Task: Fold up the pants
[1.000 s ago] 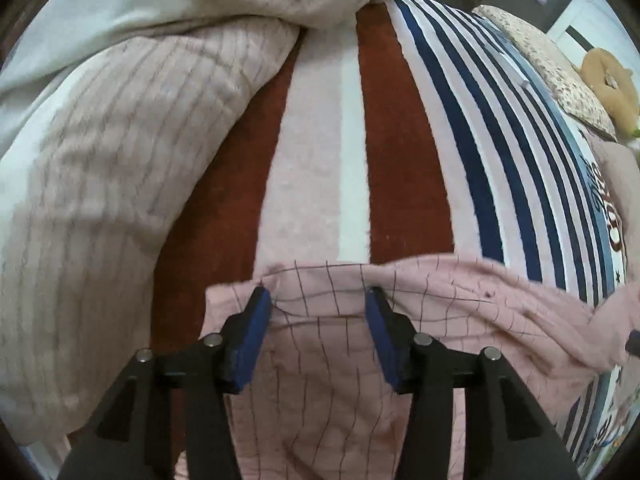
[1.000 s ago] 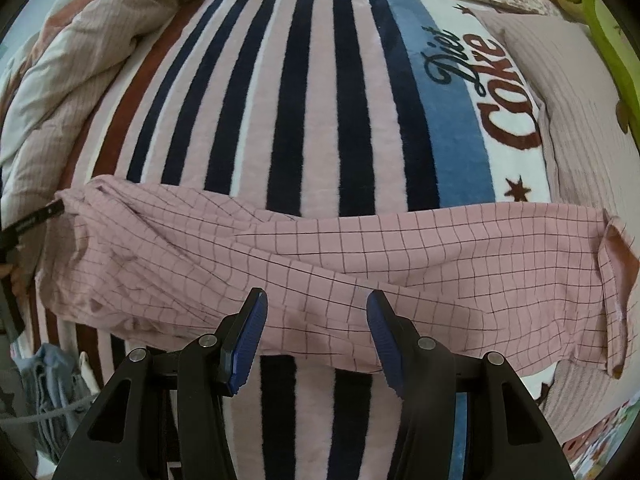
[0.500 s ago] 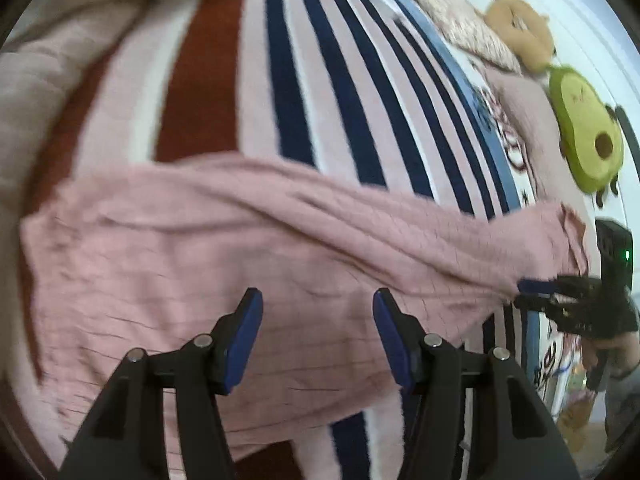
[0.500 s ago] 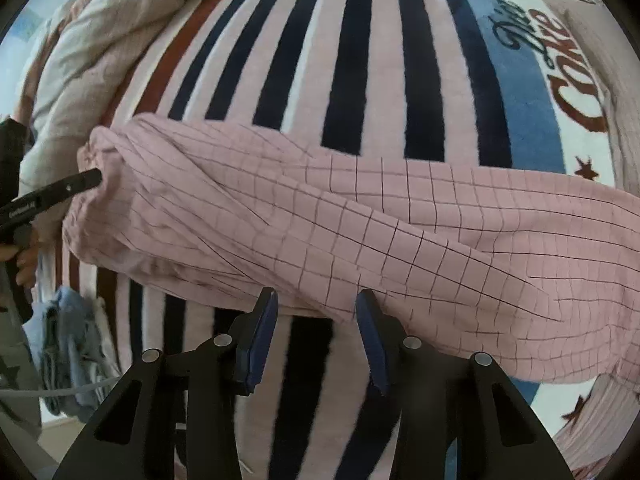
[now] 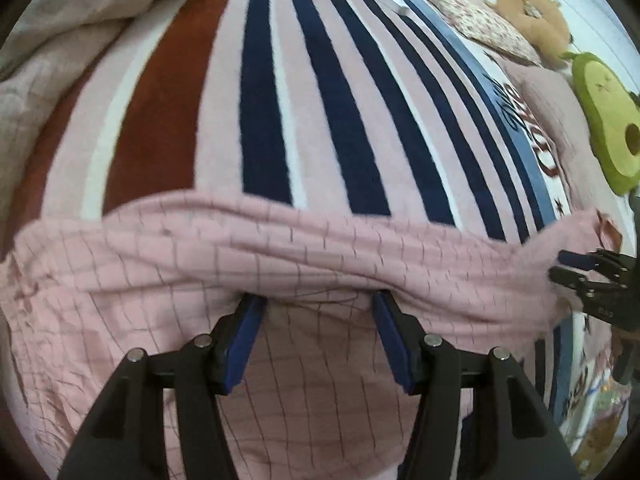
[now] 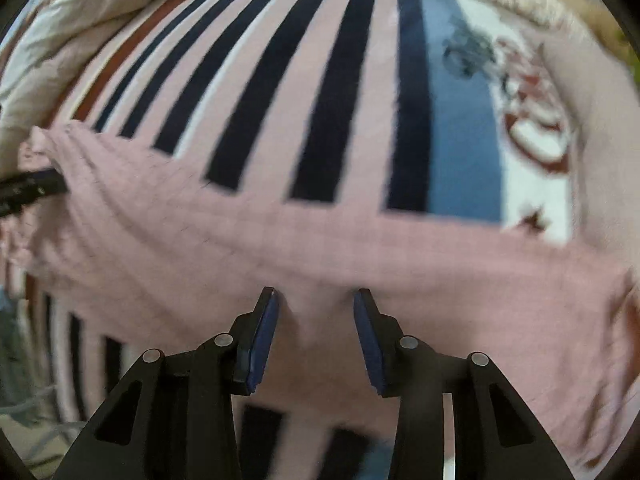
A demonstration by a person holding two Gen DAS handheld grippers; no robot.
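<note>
Across the striped blanket (image 5: 320,120) lie pink checked pants (image 5: 280,248), rumpled lengthwise; left hand-held gripper (image 5: 318,304) and right hand-held gripper (image 6: 314,300) both gape over the cloth.

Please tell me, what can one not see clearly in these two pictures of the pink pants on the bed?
- Left wrist view: the pants bulge over the fingertips of the left gripper, hiding whether they pinch cloth.
- Right wrist view: motion blur smears the pants' grid, so contact at the right gripper is unclear.
- Right wrist view: the lettering on the striped blanket is unreadable.
- Both views: frame edges cut the pants' ends.
</note>
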